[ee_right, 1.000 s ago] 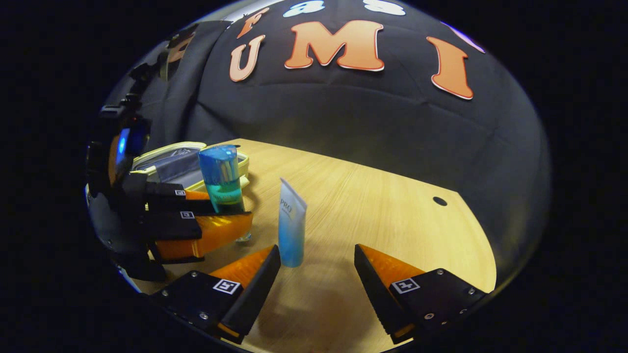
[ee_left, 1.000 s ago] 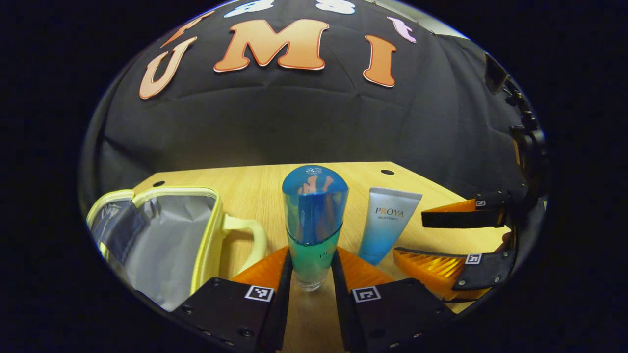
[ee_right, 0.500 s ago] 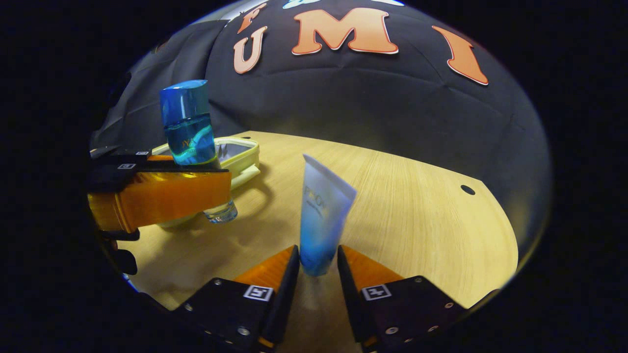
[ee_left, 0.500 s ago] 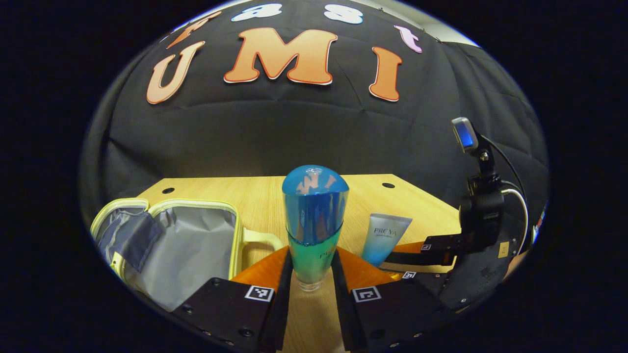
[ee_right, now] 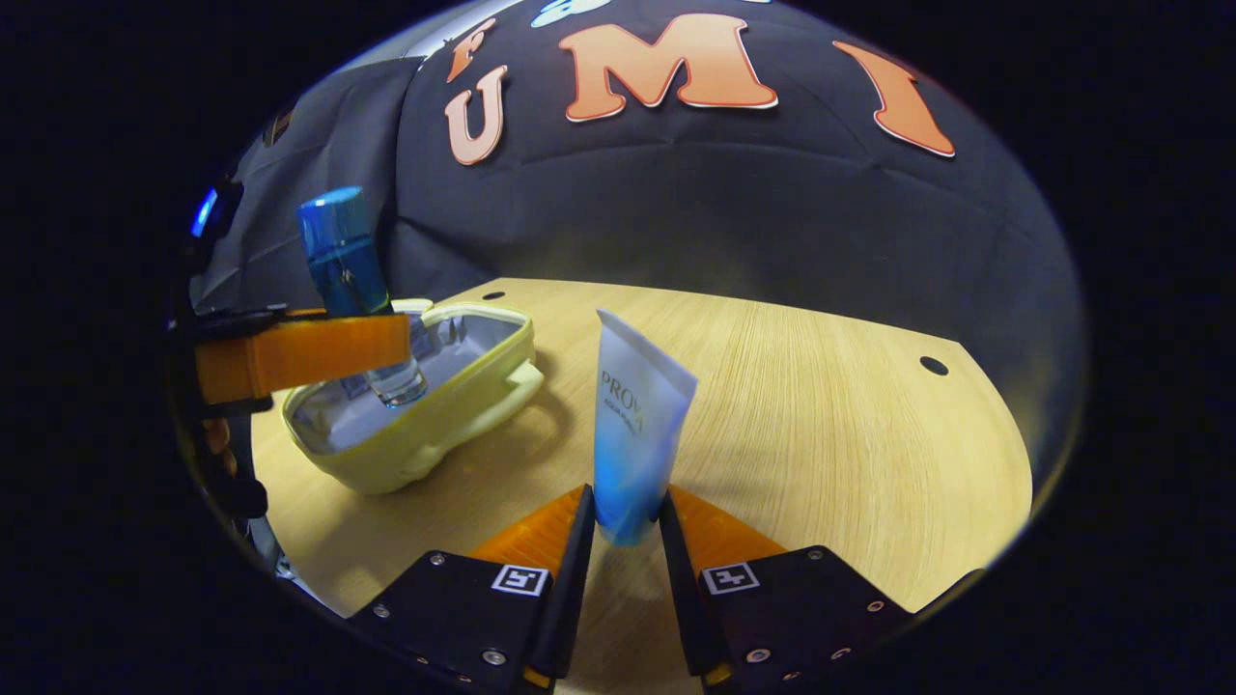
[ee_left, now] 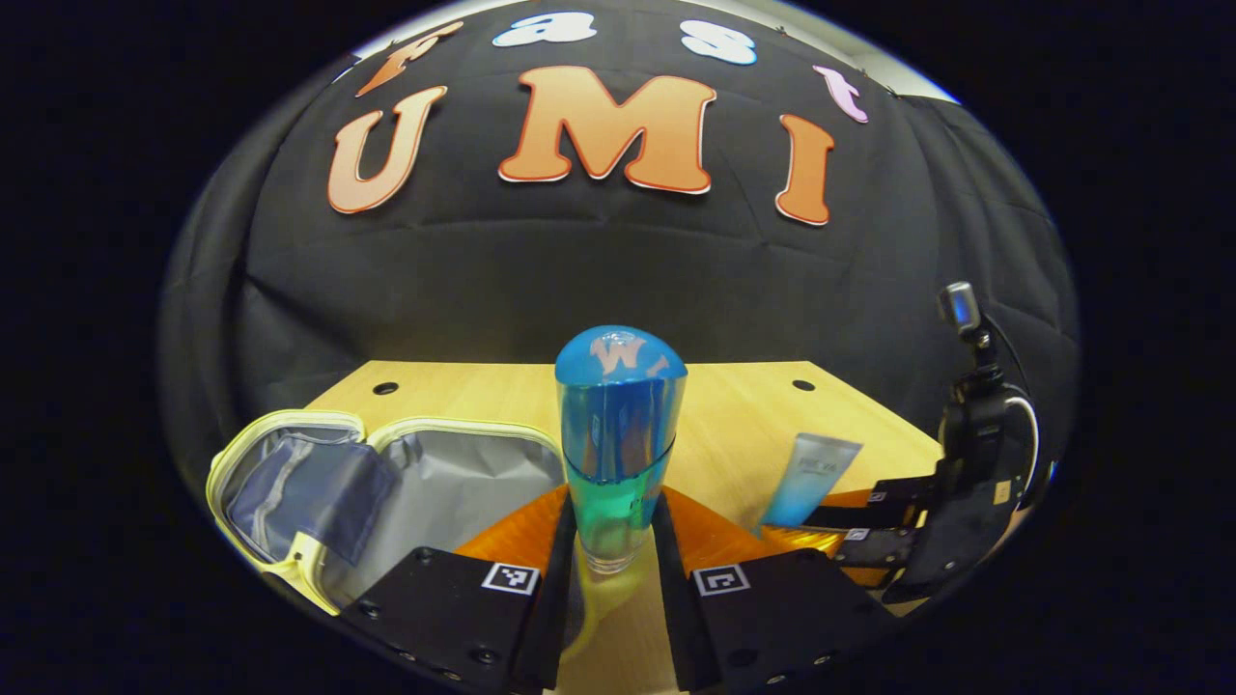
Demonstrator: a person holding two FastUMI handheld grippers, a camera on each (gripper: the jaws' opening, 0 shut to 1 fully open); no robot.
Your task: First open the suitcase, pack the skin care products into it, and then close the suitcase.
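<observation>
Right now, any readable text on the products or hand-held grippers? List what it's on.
Tube: two lines of label print; not transcribing.
Bottle: print blurred, unreadable.
Left hand-held gripper, right hand-held gripper: coded square markers, no words.

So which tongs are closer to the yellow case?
The left tongs: they hold the blue bottle right over the open yellow case. The right tongs grip the tube off to its side.
</observation>
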